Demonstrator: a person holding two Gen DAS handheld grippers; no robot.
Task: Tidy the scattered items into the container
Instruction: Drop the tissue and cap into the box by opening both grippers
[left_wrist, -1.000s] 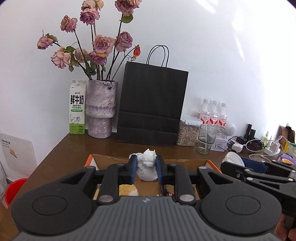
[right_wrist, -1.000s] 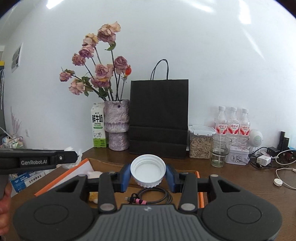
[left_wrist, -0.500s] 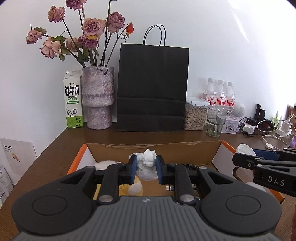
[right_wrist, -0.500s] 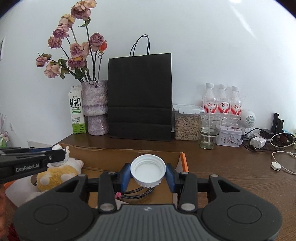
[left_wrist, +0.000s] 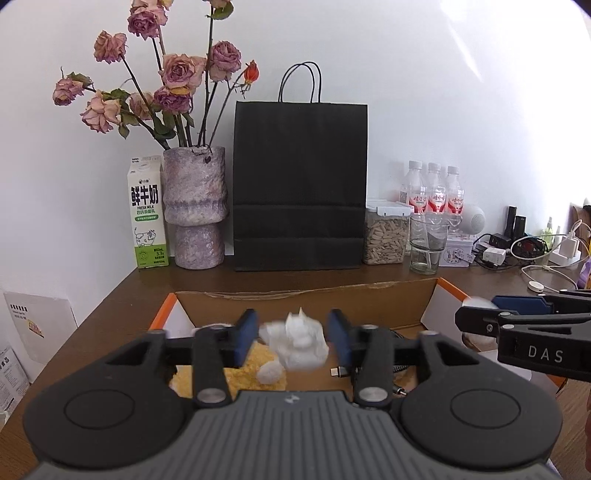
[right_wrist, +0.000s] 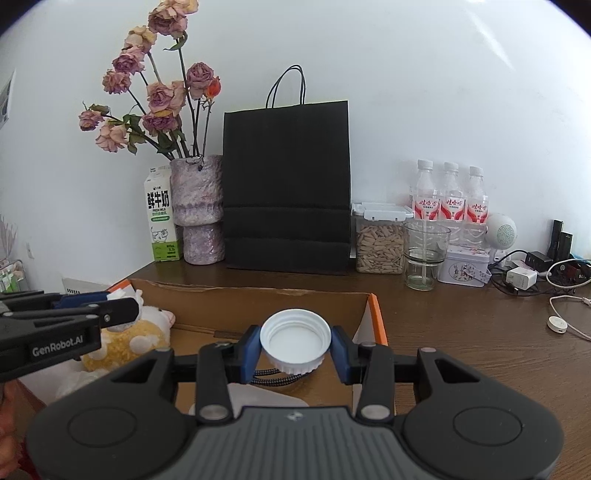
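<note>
Tissue sits loose between my left gripper's opening jaws over the cardboard box, while my right gripper's jaws part around the white lid.

A brown wood table holds everything. A cardboard box sits on it, right under the tongs. Far past the tongs, by the wall, a black bag stands in the middle. To the left of the bag are a vase and a milk carton. To the right of the bag are a jar, a glass, three bottles and a small tin. Chargers and cables lie off to the right of the tongs.
</note>
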